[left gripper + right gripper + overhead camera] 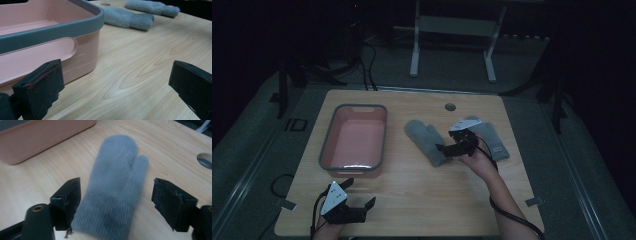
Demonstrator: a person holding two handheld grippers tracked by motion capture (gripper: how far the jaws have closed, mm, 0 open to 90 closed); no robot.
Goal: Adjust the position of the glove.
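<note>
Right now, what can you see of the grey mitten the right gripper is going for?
The grey mitten is fuzzy fleece with a ribbed knit cuff. It lies flat on the wooden table, thumb spread to one side, fingertips pointing away toward the pink bin, a second mitten beside it. Its cuff sits between the right gripper's open jaws; no pad presses it yet.

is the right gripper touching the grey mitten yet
Cannot tell. In the right gripper view the right gripper straddles the grey mitten's cuff: the right jaw stands clear, but the left jaw's pad sits at the cuff's edge, with neither contact nor gap plain.
</note>
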